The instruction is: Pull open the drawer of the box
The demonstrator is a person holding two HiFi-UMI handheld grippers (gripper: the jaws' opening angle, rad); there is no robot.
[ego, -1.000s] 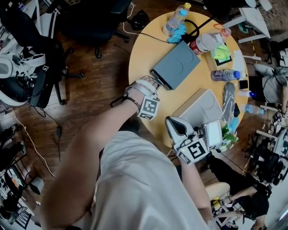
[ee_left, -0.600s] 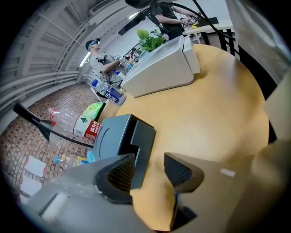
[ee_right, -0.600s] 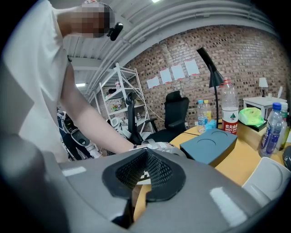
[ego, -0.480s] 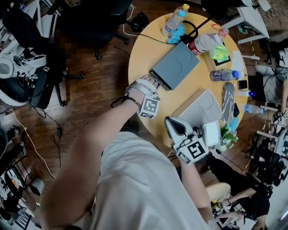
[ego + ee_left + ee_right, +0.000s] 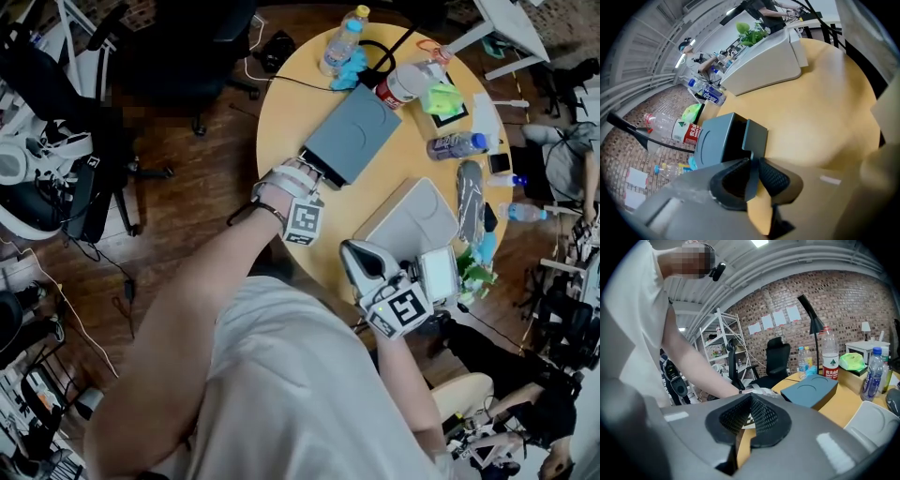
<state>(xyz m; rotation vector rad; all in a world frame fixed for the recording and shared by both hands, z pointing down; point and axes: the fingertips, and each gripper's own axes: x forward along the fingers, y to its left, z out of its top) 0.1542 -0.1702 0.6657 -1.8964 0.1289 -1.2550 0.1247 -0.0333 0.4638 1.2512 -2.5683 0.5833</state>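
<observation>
White T-shirt (image 5: 300,384), grey marker-cubed left gripper (image 5: 754,171)

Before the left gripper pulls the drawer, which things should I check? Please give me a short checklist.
1. Drawer front between the left gripper's jaws: ok, they are closing on it.
2. Grip firm enough to pull: cannot tell.
3. Drawer free to slide: ok, a dark gap already shows at the box.
4. Box braced by the right gripper: not ok; it is shut, empty and apart from the box.

Bare tabletop (image 5: 386,180) lies open at 4 o'clock of the box (image 5: 354,133) — the white case (image 5: 412,223) bounds it; bottles (image 5: 405,84) crowd 12 to 2 o'clock.
</observation>
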